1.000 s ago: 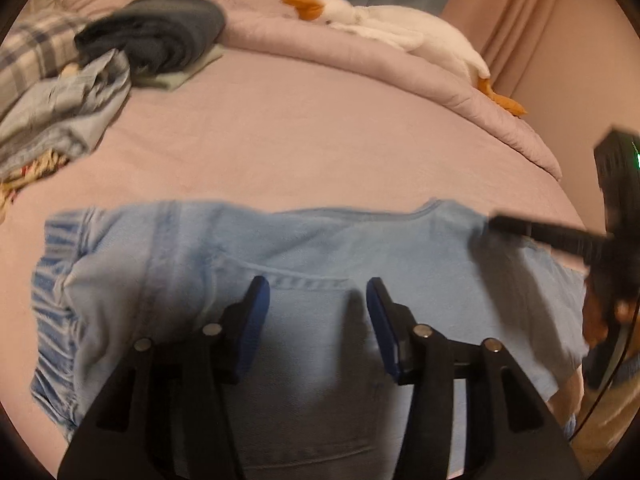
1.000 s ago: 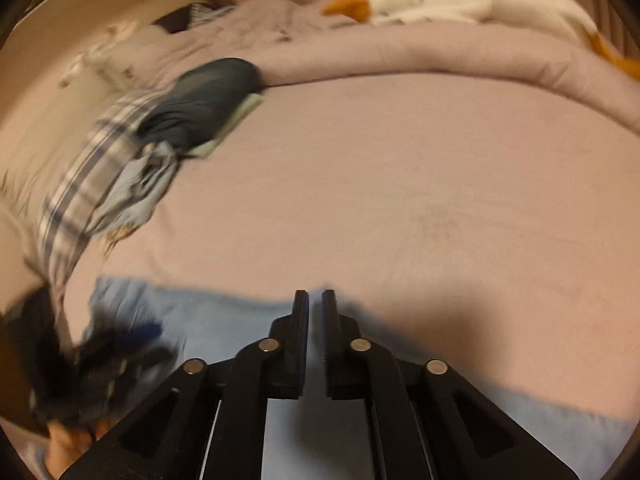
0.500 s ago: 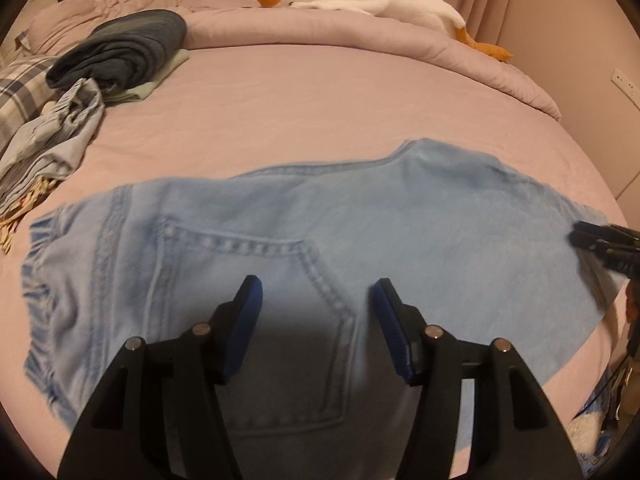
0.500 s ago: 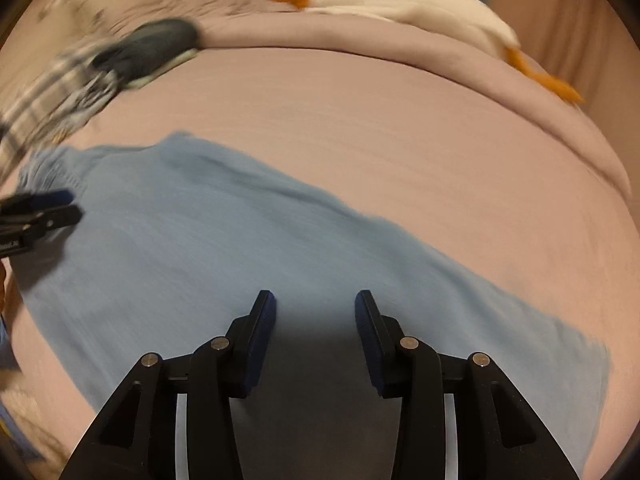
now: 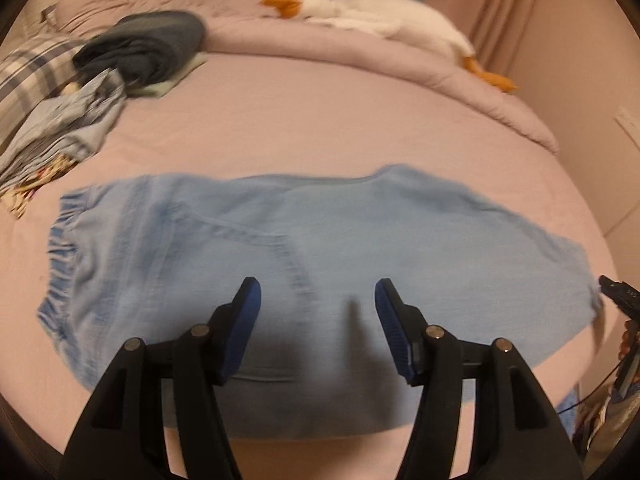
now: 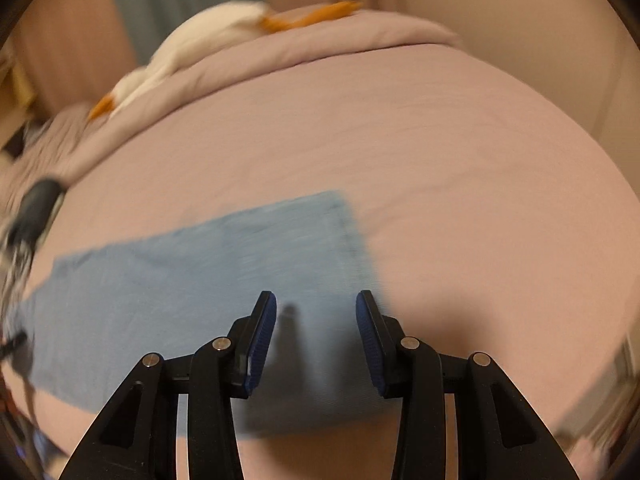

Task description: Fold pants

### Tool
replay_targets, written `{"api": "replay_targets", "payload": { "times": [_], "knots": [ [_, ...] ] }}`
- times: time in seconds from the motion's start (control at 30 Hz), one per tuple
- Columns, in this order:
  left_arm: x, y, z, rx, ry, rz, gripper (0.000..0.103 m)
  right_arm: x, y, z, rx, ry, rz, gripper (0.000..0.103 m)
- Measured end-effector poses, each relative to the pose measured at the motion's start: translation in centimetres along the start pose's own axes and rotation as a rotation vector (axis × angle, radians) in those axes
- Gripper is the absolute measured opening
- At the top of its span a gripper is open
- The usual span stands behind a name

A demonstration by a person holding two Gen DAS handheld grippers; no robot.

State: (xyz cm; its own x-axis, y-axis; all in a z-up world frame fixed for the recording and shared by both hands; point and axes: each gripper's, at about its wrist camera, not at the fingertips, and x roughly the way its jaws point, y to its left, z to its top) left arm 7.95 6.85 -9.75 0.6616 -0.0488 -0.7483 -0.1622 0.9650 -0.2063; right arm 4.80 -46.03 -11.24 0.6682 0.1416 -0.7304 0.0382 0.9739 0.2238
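Denim, pale blue, lies spread flat across the near half of a pink-sheeted bed [image 5: 320,120]: the pants [image 5: 320,248] run left to right, gathered waistband at the left, a back pocket facing up, the leg end reaching toward the bed's right edge.

Over the pocket area hovers the left hand-held gripper [image 5: 318,320], its blue-padded jaws standing apart and just now opening wider, with nothing pinched between them; only its shadow falls on the cloth.

Over the hem end of the leg hovers the right hand-held gripper [image 6: 316,328], jaws likewise parted after just opening, empty, the cloth below them. Its view is smeared with motion, so whether the pads brush the fabric is hard to say. In the left wrist view, a dark tip at the far right edge appears to be this same tool beside the leg end.

Farther back, at the left of the bed, sit a dark folded garment [image 5: 148,44] on a pale green cloth and a rumpled heap of light blue and plaid clothing [image 5: 52,120]. A white plush goose [image 5: 376,20] with orange beak and feet lies along the rolled comforter [image 5: 360,64] at the far side, curtains behind.
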Motion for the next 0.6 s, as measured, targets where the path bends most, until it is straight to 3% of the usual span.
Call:
{"api": "replay_targets", "payload": {
  "times": [0.2, 0.3, 0.5, 0.6],
  "knots": [
    [0.5, -5.2, -0.1, 0.054, 0.028, -0.161, 0.065, -2.7, -2.6, -3.2, 0.235, -0.032, 0.176, 0.042],
    [1.8, -7.7, -0.3, 0.071, 0.080, -0.239, 0.067, -2.8, -2.6, -4.4, 0.315, -0.015, 0.225, 0.051],
    [4.0, -11.5, -1.1, 0.109, 0.155, -0.308, 0.068, -2.5, -3.6, -5.1, 0.415, 0.017, 0.319, 0.051],
    [4.6, -12.6, -1.3, 0.111, 0.176, -0.335, 0.068, -1.9, -3.7, -5.4, 0.433, 0.054, 0.305, 0.051]
  ]
}}
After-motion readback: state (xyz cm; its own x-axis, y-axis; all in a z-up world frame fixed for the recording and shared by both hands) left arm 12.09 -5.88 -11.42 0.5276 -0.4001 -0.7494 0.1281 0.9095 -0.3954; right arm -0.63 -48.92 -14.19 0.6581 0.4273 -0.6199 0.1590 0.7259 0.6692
